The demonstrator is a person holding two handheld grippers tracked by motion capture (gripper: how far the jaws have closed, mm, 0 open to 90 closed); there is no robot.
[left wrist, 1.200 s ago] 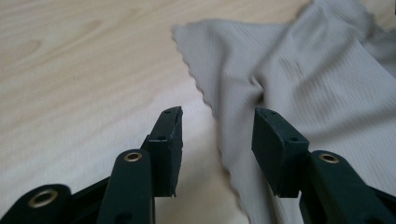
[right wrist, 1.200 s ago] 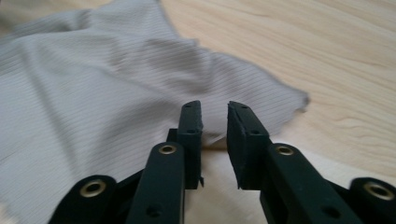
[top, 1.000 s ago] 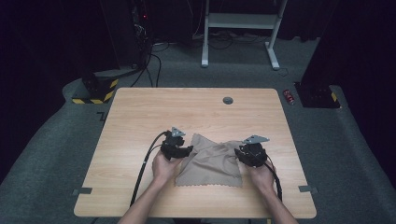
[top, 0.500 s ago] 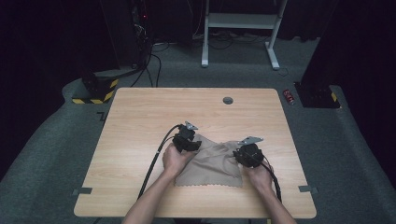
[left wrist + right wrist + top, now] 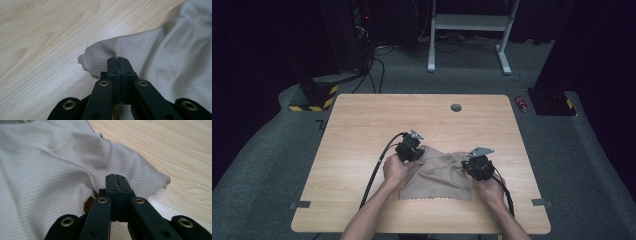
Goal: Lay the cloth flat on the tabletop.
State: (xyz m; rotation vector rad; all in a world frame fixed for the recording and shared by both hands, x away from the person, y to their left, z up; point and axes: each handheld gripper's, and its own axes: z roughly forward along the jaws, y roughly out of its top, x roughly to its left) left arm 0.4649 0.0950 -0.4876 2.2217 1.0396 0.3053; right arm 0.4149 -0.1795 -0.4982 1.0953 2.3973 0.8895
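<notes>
Two far corners of the beige, fine-gridded square cloth (image 5: 439,172) are in play, one for each claw. The cloth lies rumpled on the near middle of the pale wooden table (image 5: 362,125), between the person's hands. The left claw (image 5: 117,60) has just been closing and now pinches the cloth's far left corner, its jaws pressed flat together with the thin fabric caught between them. The right claw (image 5: 115,177) has likewise been closing and grips the far right corner the same way.

The cloth looks very light, limp and thin: it puckers and folds around each pinch, so it will likely sag between the claws once lifted and drape rather than keep any shape. Corners seem the sensible hold, since pulling them apart should stretch the far edge taut. So thin a weave might slip from a shallow bite.
</notes>
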